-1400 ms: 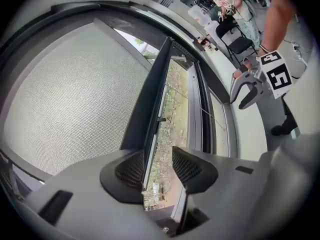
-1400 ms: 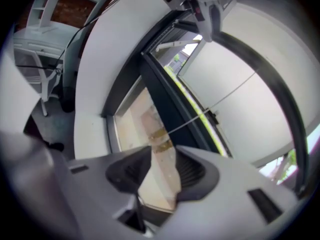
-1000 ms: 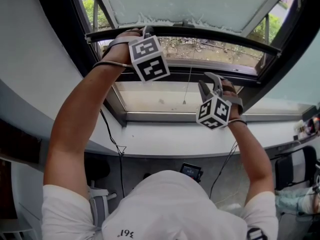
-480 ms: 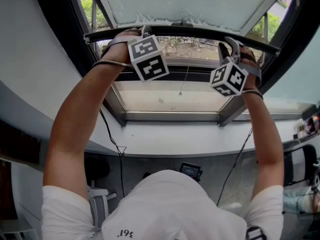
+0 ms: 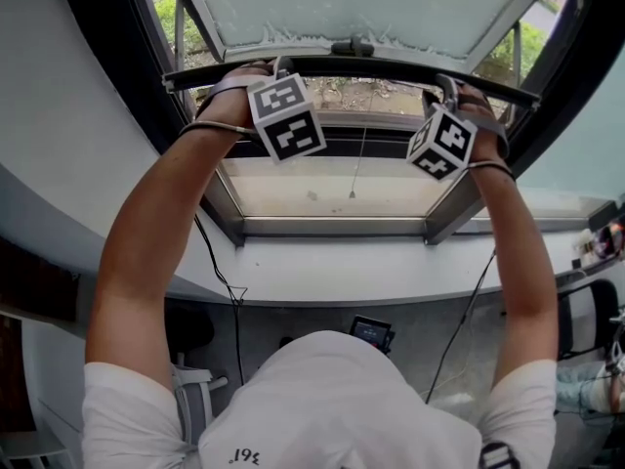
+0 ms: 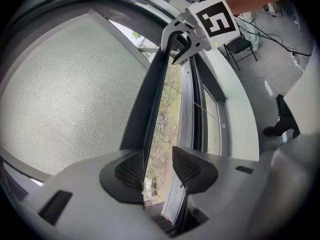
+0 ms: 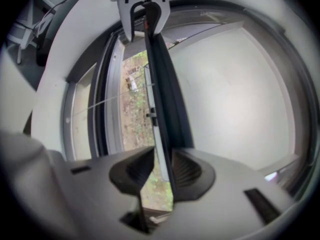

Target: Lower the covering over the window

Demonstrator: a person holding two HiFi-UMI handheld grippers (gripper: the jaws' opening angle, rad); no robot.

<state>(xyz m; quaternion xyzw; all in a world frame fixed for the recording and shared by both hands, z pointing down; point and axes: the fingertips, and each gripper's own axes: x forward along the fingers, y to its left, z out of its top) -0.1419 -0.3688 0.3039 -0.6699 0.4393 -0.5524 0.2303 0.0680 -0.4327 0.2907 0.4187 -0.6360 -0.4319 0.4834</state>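
Observation:
A pale mesh roller blind [image 5: 371,3] covers the upper part of the window and ends in a black bottom bar [image 5: 361,65]. My left gripper [image 5: 280,64] is on the bar's left part. In the left gripper view the bar [image 6: 150,104] runs between the jaws of the left gripper [image 6: 152,170], against one pad. My right gripper [image 5: 447,84] holds the bar's right part. Its jaws have just been closing, and in the right gripper view the bar [image 7: 162,109] lies between the pads of the right gripper [image 7: 162,169]. Each gripper sees the other along the bar.
A thin pull cord [image 5: 357,159] hangs in front of the glass below the bar. The white sill [image 5: 332,262] runs under the window. A black cable [image 5: 220,262] drops from it. A chair [image 5: 586,330] stands at the right and a small black device [image 5: 372,333] lies on the floor.
My right gripper rose from above the sill to the right part of the bar and closed around it. The left gripper stayed on the bar.

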